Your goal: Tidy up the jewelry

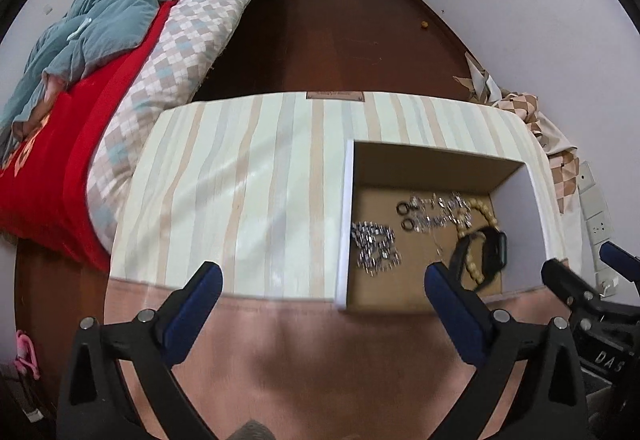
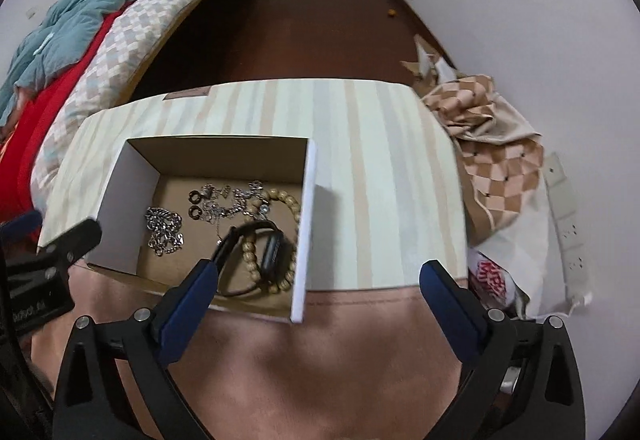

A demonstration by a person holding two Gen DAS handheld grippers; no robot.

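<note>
- Nearest, the left gripper (image 1: 323,280) and the right gripper (image 2: 318,276) both hang with jaws spread wide and nothing between them, above the near edge of the striped worktop (image 1: 240,180).
- Just beyond sits an open cardboard box (image 2: 224,152) that holds all the jewelry.
- At its near side a black smartwatch (image 2: 272,252) lies across a wooden bead bracelet (image 2: 288,200). The strap is likely springy and light, so pinching the strap loop seems safest.
- The beads look hard and round, probably slippery; take the strand across its width.
- To the left, a silver chain (image 2: 164,230) lies in a limp, tangle-prone heap.
- Farthest, two dark rings (image 2: 195,204) and small silver pieces (image 2: 232,198) look tiny and awkward to pinch.
</note>
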